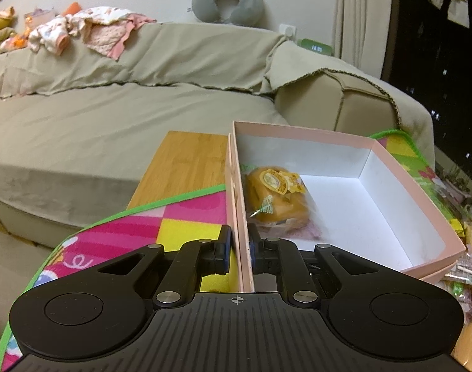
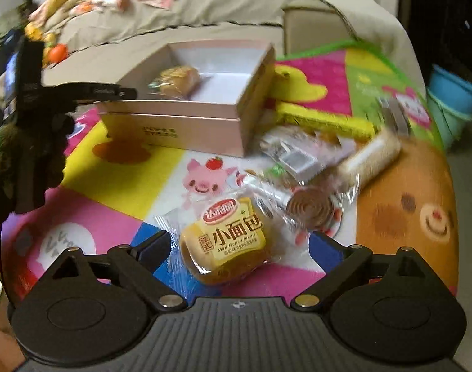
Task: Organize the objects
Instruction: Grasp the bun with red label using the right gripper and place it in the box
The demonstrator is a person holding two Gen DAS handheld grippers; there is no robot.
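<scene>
A pink box (image 1: 415, 183) with a white inside stands open on a colourful play mat (image 1: 186, 214). One wrapped bread bun (image 1: 276, 195) lies in its left end. My left gripper (image 1: 239, 248) is shut on the box's near-left wall, one finger inside, one outside. In the right wrist view the box (image 2: 186, 124) sits at the back, with the bun (image 2: 177, 80) inside. My right gripper (image 2: 239, 248) is open around a wrapped mini French bread (image 2: 226, 241) lying on the mat. The left gripper (image 2: 124, 93) shows at the box's left edge.
More wrapped snacks lie right of the box: a spiral pastry (image 2: 310, 207), a roll (image 2: 372, 155), a yellow packet (image 2: 322, 121). A beige sofa (image 1: 111, 117) stands behind, with clothes (image 1: 90, 28) and a grey neck pillow (image 1: 226, 0). Blue tubs (image 2: 453, 99) stand at the right.
</scene>
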